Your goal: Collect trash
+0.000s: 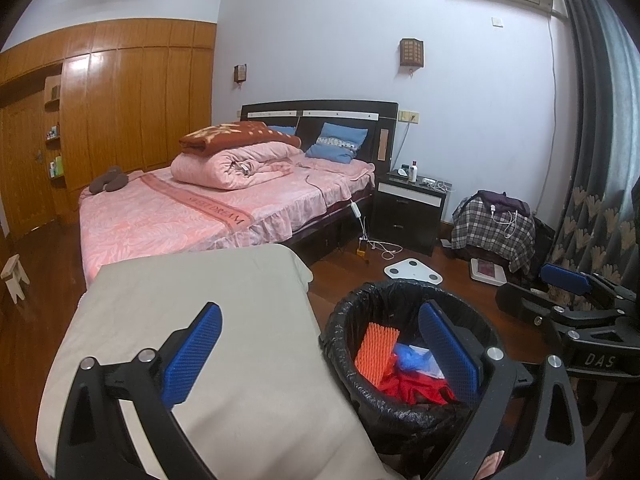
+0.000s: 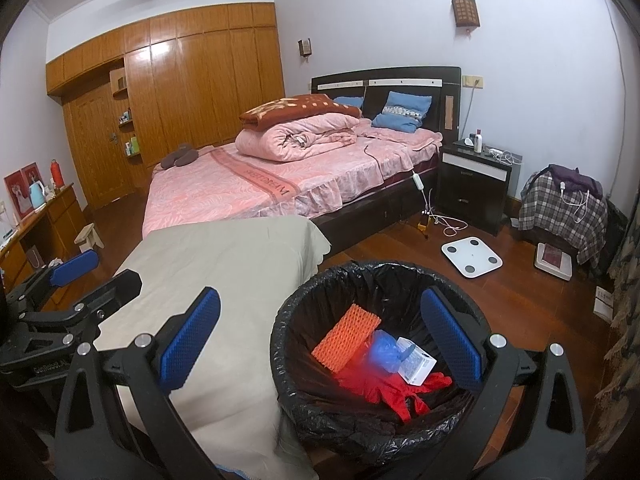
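A bin lined with a black bag [image 2: 320, 292] stands on the wood floor beside a cloth-covered table [image 2: 224, 264]. Inside lie an orange foam net [image 2: 344, 338], a blue plastic bag [image 2: 384, 350], a small white box [image 2: 418, 362] and a red glove [image 2: 394, 390]. My right gripper [image 2: 320, 344] is open and empty above the bin's near left side. My left gripper [image 1: 320, 354] is open and empty, over the table's edge and the bin [image 1: 360, 300]. The net [image 1: 376, 350] and red trash [image 1: 412, 388] show there too. Each gripper appears at the edge of the other's view.
A bed with pink bedding [image 2: 280, 184] lies behind the table. A black nightstand [image 2: 472, 184], a white scale [image 2: 472, 257], floor cables [image 2: 448, 224] and a chair with plaid cloth [image 2: 564, 212] stand to the right. A wardrobe [image 2: 180, 92] and a desk [image 2: 36, 220] are at the left.
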Action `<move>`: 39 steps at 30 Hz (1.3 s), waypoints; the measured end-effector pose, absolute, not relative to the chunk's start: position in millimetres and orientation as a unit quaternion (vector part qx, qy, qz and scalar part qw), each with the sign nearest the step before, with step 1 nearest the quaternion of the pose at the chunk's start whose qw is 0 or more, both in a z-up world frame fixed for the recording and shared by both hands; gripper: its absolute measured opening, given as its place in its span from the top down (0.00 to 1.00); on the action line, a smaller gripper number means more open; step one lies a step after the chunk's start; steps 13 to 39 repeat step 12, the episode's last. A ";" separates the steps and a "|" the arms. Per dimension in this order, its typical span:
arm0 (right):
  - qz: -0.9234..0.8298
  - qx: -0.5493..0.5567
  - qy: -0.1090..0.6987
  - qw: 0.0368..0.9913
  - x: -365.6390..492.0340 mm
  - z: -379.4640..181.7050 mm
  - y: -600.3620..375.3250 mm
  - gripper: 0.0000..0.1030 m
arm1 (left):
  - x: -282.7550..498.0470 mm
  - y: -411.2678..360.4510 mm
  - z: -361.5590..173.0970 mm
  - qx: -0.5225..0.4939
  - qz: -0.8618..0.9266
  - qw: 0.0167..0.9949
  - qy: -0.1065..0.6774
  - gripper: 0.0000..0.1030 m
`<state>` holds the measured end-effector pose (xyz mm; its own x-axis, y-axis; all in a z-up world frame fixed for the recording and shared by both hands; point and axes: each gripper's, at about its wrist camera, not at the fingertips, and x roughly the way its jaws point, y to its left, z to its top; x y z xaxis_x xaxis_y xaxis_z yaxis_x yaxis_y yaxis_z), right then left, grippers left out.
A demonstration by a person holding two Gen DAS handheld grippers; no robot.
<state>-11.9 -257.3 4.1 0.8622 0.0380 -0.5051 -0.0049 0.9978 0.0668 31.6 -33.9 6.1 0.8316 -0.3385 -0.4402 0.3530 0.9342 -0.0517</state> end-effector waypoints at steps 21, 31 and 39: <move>0.011 0.033 0.265 0.964 -11.5 2.5 -254.6 0.05 | 33.0 -37.1 3.9 0.018 -0.179 0.956 0.233 0.06; 0.011 0.033 0.265 0.964 -11.5 2.5 -254.6 0.05 | 33.0 -37.1 3.9 0.018 -0.179 0.956 0.233 0.06; 0.011 0.033 0.265 0.964 -11.5 2.5 -254.6 0.05 | 33.0 -37.1 3.9 0.018 -0.179 0.956 0.233 0.06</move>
